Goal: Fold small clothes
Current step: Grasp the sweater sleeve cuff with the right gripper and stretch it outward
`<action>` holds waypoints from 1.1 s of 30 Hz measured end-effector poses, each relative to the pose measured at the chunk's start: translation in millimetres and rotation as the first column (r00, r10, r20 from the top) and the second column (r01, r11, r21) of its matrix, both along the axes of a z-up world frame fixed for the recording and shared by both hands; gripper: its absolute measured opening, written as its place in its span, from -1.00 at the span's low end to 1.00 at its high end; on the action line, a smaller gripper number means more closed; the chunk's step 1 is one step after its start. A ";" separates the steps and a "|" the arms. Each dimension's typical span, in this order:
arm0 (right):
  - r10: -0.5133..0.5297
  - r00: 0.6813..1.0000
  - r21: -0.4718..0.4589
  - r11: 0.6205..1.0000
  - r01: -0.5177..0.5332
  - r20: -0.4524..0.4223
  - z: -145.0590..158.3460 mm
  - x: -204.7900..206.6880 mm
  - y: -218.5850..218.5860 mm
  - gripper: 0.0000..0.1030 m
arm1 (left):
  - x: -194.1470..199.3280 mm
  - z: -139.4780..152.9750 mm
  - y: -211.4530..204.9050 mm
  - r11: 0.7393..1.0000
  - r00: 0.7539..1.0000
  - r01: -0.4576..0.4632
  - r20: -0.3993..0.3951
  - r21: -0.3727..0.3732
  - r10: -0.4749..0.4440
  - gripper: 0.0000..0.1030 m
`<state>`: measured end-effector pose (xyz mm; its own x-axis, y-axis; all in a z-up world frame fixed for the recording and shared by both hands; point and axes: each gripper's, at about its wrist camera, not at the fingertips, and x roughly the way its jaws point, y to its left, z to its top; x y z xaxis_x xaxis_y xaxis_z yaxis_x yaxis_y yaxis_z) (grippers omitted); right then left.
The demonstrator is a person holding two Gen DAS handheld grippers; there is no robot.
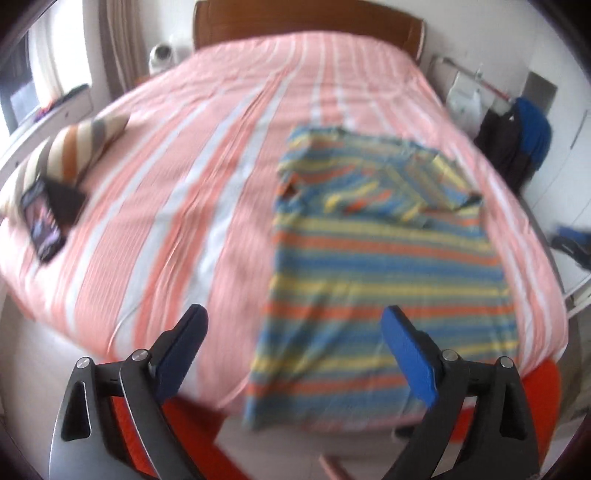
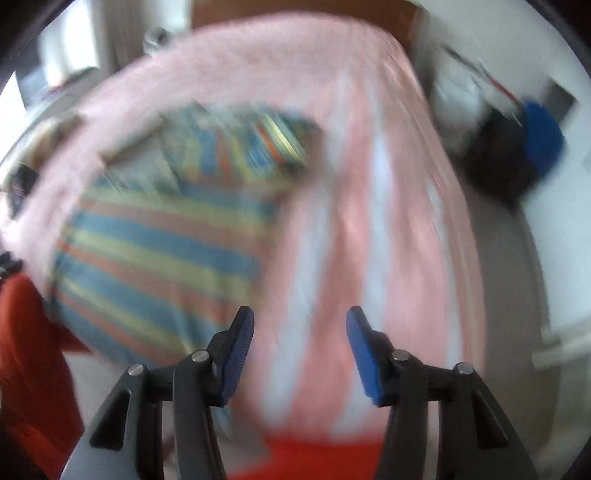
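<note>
Both grippers, left gripper (image 1: pixel 293 328) and right gripper (image 2: pixel 300 332), jaws open, empty. Striped shirt (image 1: pixel 388 280) sleeves folded on bed (image 1: pixel 207 155); next, probably grab hem, fold upward.

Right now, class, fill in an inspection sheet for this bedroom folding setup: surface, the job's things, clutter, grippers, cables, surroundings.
Surface: bed with a pink and white striped cover, wooden headboard at the far end.
Job's things: striped shirt in blue, yellow and orange, lying flat, both sleeves folded in over the chest, lower hem at the near bed edge.
Clutter: striped pillow and a dark phone at the far left of the bed.
Grippers: left gripper open, empty, above the hem; right gripper open, empty, over the bare cover right of the shirt.
Cables: nothing seen.
Surroundings: dark and blue clothes hanging at right; both views are blurred.
</note>
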<state>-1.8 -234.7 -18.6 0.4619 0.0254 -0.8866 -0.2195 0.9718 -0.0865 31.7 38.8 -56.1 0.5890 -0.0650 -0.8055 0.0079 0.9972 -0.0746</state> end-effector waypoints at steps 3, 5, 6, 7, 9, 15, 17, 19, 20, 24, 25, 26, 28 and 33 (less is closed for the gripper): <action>0.161 0.987 0.045 0.986 -0.162 0.026 -29.2 73.7 47.7 0.19 | 11.2 -1.6 -18.0 0.999 1.000 0.026 0.013 0.022 -0.027 0.86; 0.220 0.975 0.051 0.974 -0.220 0.007 -62.6 113.6 75.3 0.18 | 7.9 -10.0 -17.5 0.999 0.999 0.029 0.014 0.037 -0.029 0.86; 0.242 0.970 0.041 0.969 -0.242 -0.001 -77.4 126.2 93.2 0.18 | -3.1 -5.8 -17.7 0.999 1.000 0.025 0.010 0.043 -0.025 0.86; 0.258 0.966 0.028 0.966 -0.258 -0.021 -97.6 140.8 112.6 0.17 | -10.2 -7.7 -11.5 0.999 1.000 0.016 0.001 0.045 -0.016 0.86; 0.263 0.963 0.027 0.965 -0.262 -0.059 -131.1 164.9 134.6 0.06 | -24.4 -13.6 3.4 0.999 1.000 -0.003 -0.029 0.035 0.004 0.86; 0.088 0.993 0.114 0.990 -0.078 -0.085 -148.2 182.0 103.9 -0.92 | -29.5 -29.4 22.8 0.999 0.996 -0.047 -0.074 0.025 0.049 0.86; -0.013 0.997 0.196 0.980 0.027 -0.072 -129.4 181.7 64.6 -0.92 | -27.6 -29.2 23.0 0.999 0.996 -0.050 -0.068 0.014 0.050 0.86; -0.093 0.994 0.224 0.969 0.102 -0.050 -106.7 177.5 21.3 -0.92 | -25.6 -30.6 19.8 0.999 0.996 -0.044 -0.072 0.007 0.045 0.86; -0.132 0.990 0.235 0.962 0.138 -0.039 -95.5 173.7 -1.7 -0.92 | -25.4 -31.3 18.1 0.999 0.996 -0.041 -0.075 0.005 0.042 0.86; -0.308 0.950 0.288 0.915 0.282 0.050 -50.1 151.1 -92.3 -0.92 | -29.4 -30.0 13.3 1.000 0.997 -0.030 -0.077 -0.001 0.030 0.86; -0.368 0.927 0.303 0.894 0.330 0.075 -41.8 141.1 -118.4 -0.92 | -30.7 -29.1 13.0 0.999 0.997 -0.032 -0.076 0.000 0.032 0.86; -0.414 0.906 0.307 0.877 0.370 0.091 -36.3 132.6 -138.0 -0.92 | -31.2 -29.0 13.0 0.999 0.997 -0.033 -0.075 0.000 0.033 0.86; -0.509 0.853 0.293 0.838 0.461 0.116 -32.8 111.0 -183.7 -0.92 | -30.1 -29.4 11.9 0.999 0.996 -0.032 -0.079 -0.003 0.032 0.86; -0.615 0.789 0.313 0.748 0.586 -0.007 -73.9 77.6 -249.1 -0.92 | -30.2 -28.6 -0.2 1.000 0.995 -0.007 -0.100 -0.011 0.006 0.86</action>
<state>75.7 -483.8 -92.4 0.5451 -0.0424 -0.8373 0.4121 0.8833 0.2235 1.4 38.6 -84.7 0.5063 -0.0705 -0.8595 -0.0067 0.9963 -0.0856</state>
